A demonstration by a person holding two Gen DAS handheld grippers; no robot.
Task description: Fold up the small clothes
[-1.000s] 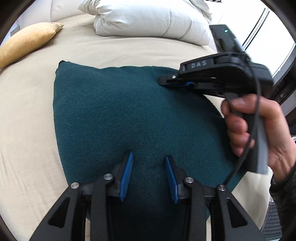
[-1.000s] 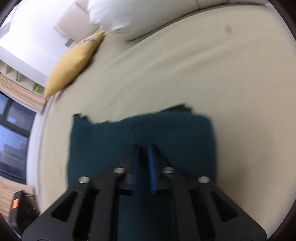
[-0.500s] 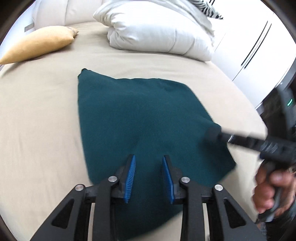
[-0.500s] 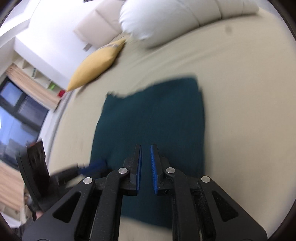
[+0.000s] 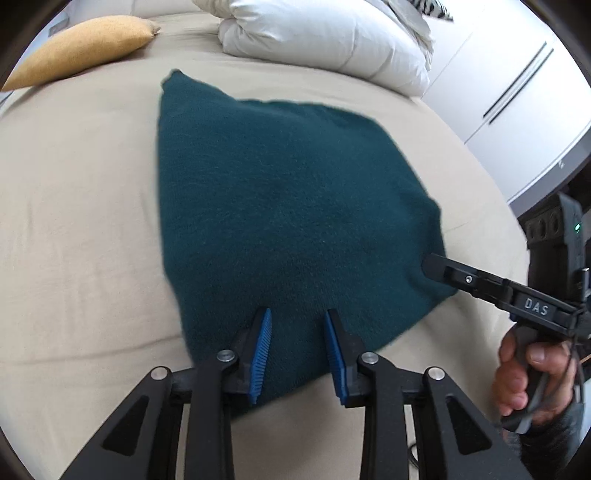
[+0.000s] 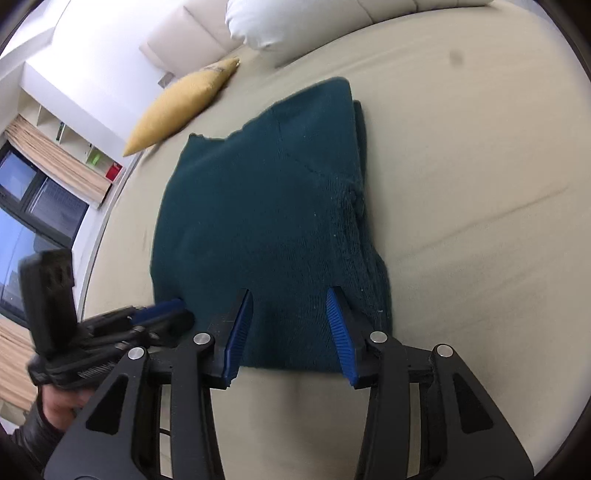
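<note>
A: Where did things stand?
B: The teal knit garment (image 6: 266,221) lay folded flat on the beige bedsheet (image 6: 480,184). The right gripper (image 6: 290,325) had just been opening, nothing between its fingers; the left gripper (image 5: 297,350) was parted too, gripping nothing.
A: The risk?
B: Probably a low fingertip snagging the near edge and dragging the fold open.

1. The left wrist view looks forward and steeply down along its own black fingers, close over the near edge of the folded dark teal knit garment (image 5: 288,221) on the beige bed sheet (image 5: 74,221).
2. The right wrist view looks down likewise from the garment's near right corner (image 6: 266,221).
3. Both views share the garment, the mustard yellow cushion (image 5: 85,48) (image 6: 181,103) and the white pillows (image 5: 325,33).
4. Each view catches the other gripper at its edge.
</note>
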